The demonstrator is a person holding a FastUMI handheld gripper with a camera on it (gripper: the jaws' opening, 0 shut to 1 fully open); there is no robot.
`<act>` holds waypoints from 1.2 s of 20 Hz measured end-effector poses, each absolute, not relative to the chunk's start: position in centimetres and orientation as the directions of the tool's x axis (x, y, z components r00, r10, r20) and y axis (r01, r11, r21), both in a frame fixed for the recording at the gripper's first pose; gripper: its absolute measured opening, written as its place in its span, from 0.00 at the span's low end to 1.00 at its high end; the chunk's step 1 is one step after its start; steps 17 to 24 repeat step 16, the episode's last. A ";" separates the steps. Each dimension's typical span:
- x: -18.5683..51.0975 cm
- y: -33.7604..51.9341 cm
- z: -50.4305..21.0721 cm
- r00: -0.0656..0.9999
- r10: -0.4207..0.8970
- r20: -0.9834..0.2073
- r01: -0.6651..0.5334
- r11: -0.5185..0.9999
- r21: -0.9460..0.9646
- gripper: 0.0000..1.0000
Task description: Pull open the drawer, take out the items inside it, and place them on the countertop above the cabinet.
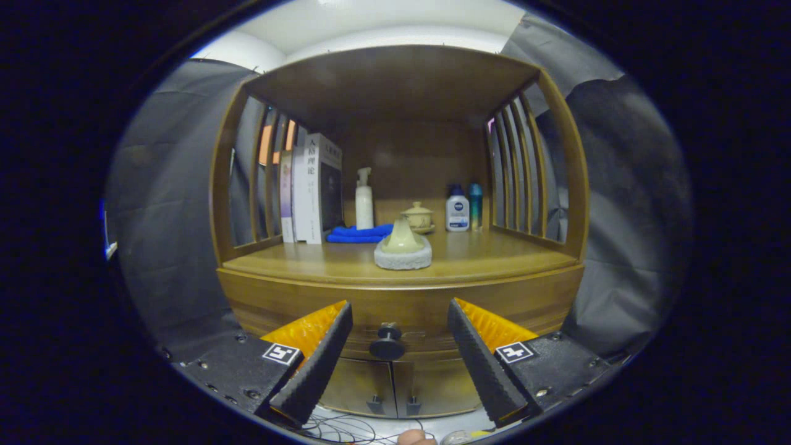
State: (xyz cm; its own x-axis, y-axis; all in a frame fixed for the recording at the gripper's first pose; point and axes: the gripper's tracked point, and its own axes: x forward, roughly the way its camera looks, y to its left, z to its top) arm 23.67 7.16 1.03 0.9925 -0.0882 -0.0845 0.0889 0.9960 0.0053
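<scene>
**Facing the drawer knob with fingers spread**

Hanging level with the drawer front (401, 312), the gripper (400, 337) stands wide open and holds nothing. The dark round knob (387, 343) sits between its fingers, slightly ahead. The drawer looks flush with the cabinet. Likely stiff wood and a hard, smooth knob: pinch it squarely behind its head, since it may slip.
</scene>
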 end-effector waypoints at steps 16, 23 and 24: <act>6.6 2.0 1.0 0.998 -0.029 -0.050 0.029 1.000 0.005 1.00; 6.6 2.0 1.0 0.998 -0.029 -0.050 0.029 1.000 0.005 1.00; 6.6 2.0 1.0 0.998 -0.029 -0.050 0.029 1.000 0.005 1.00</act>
